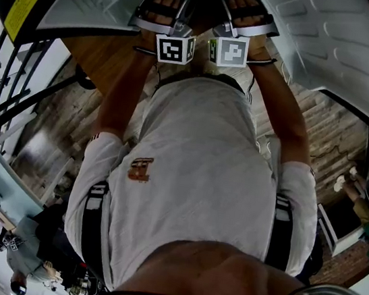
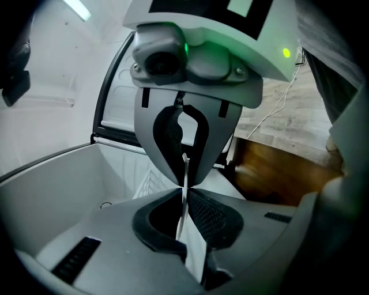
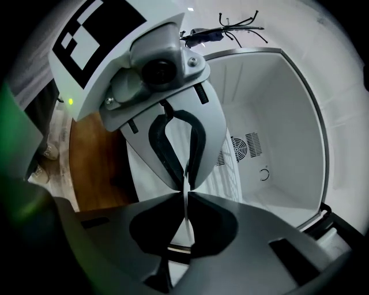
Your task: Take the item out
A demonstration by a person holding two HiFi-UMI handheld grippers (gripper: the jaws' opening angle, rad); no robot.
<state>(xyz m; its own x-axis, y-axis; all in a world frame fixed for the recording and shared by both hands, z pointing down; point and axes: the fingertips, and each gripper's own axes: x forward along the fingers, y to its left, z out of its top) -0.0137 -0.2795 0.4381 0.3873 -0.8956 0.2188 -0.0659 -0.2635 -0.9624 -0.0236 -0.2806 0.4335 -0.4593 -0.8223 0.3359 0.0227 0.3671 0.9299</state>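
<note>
Both grippers are held side by side at the open white chest-like cabinet [image 1: 335,42]; their marker cubes [image 1: 174,48] [image 1: 227,50] face me. In the left gripper view, my left gripper [image 2: 185,187] is shut on a thin white sheet-like item [image 2: 183,210], seen edge-on. The right gripper [image 3: 186,190] is likewise shut on a thin white edge [image 3: 185,216]. I cannot tell whether the two edges belong to one item. Past the jaws lie the cabinet's white inner wall [image 3: 277,115], its round fan vent [image 3: 247,147] and a white wire rack [image 2: 147,183].
A brown wooden panel [image 2: 277,173] stands beside the cabinet on a pale plank floor with a white cable [image 2: 277,109]. A black metal rack [image 1: 9,85] is at my left. Another person [image 1: 22,264] is at the lower left.
</note>
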